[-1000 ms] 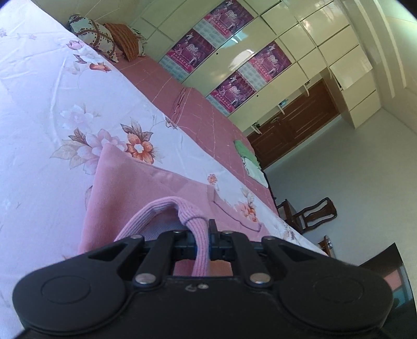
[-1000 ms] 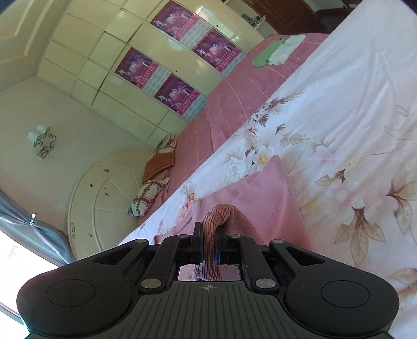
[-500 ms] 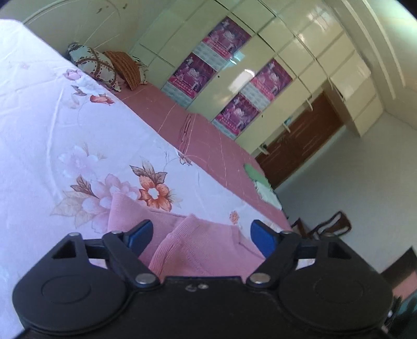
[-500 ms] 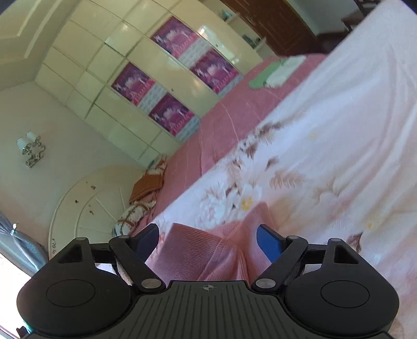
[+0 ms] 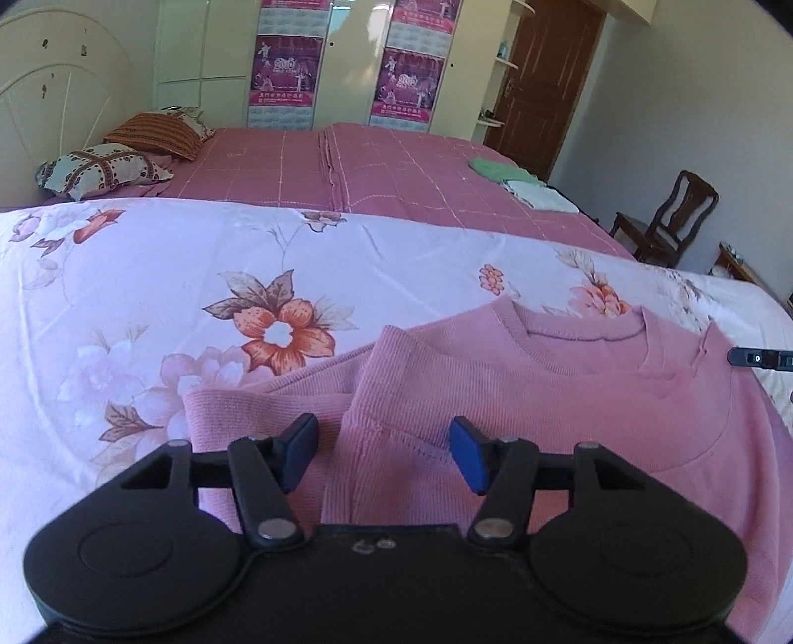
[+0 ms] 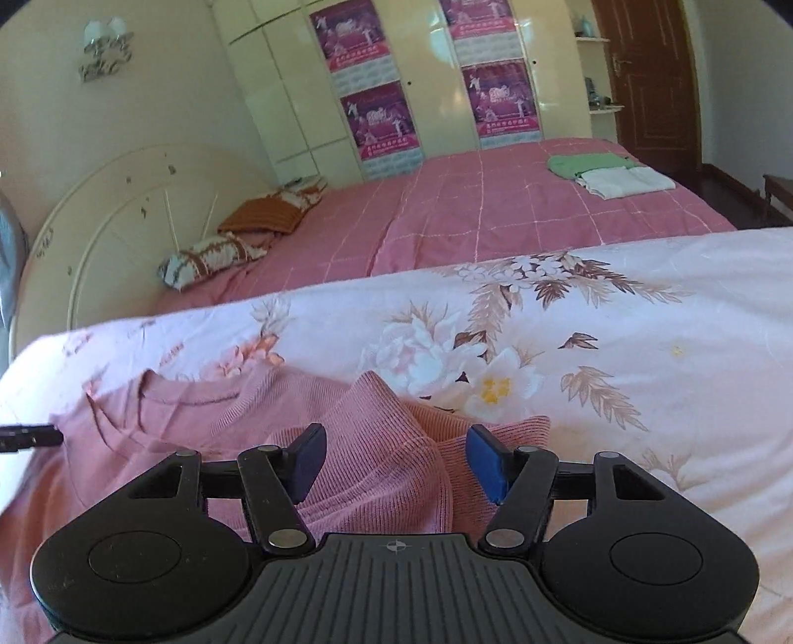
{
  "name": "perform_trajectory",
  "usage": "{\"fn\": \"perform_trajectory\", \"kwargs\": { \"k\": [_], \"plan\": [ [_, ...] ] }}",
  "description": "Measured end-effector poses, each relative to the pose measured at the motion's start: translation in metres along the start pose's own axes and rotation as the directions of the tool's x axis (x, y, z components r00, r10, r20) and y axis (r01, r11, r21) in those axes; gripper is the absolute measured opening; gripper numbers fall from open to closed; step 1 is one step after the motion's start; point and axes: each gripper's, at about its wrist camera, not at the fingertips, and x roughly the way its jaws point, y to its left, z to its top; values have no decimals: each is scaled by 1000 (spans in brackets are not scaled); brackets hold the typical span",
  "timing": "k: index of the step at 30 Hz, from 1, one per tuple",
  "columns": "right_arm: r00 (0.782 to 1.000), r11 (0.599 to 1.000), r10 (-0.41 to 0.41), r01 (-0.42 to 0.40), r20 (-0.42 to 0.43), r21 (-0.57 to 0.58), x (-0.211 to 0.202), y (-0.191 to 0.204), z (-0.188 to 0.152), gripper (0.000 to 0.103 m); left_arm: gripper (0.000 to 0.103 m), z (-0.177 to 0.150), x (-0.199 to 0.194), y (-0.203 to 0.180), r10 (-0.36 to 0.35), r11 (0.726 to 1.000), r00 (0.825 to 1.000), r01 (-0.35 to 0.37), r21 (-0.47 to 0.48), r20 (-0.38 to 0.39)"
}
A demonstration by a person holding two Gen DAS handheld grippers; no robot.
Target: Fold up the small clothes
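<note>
The bed (image 5: 406,168) filled both views, its floral sheet (image 5: 148,277) across mid-frame. Only the left wrist view showed a chair (image 5: 664,218) at right; only the right wrist view showed a wall lamp (image 6: 104,47) at upper left. The pink sweater (image 5: 520,376) lay on the sheet at lower centre, sleeves folded inward. The left tool (image 5: 384,453) and right tool (image 6: 396,463) stood open, jaws just narrowed, gripping nothing, above the sleeves.
</note>
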Motion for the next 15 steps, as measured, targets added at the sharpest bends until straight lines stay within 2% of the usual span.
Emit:
{"fn": "perform_trajectory", "kwargs": {
  "k": [1,2,3,5,6,8,10,12,13,15],
  "plan": [
    [1000,999,-16,16,-18,-36,9,0,-3,60,45,1,1,-2,5,1000,1000,-5,16,2],
    [999,997,-25,22,-31,-70,14,2,-5,52,37,1,3,-2,1,1000,1000,-1,21,3],
    [999,995,-28,24,-39,-97,17,4,-8,34,23,1,4,-3,-5,1000,1000,5,18,5],
    [999,988,-36,31,-30,-150,20,8,-12,24,15,0,2,-6,-3,1000,1000,2,22,27],
    [999,985,-39,35,-24,-170,20,10,-14,14,13,-2,-1,-8,4,1000,998,-5,19,57],
    [999,986,-39,39,8,-165,16,10,-14,10,13,-7,-19,-11,1,1000,986,-1,1,168],
    [997,992,-32,41,73,-122,2,8,-12,10,13,-13,-42,-10,-10,999,959,19,-29,284],
    [989,996,-21,34,149,-87,-15,7,-11,10,13,-18,-57,-6,-6,997,936,32,-68,351],
    [983,998,-19,30,183,-56,-23,5,-10,10,13,-19,-58,-4,12,996,932,20,-85,361],
    [977,1000,-23,26,210,-13,-24,0,-10,10,13,-14,-45,3,50,991,948,-7,-137,314]
  ]
}}
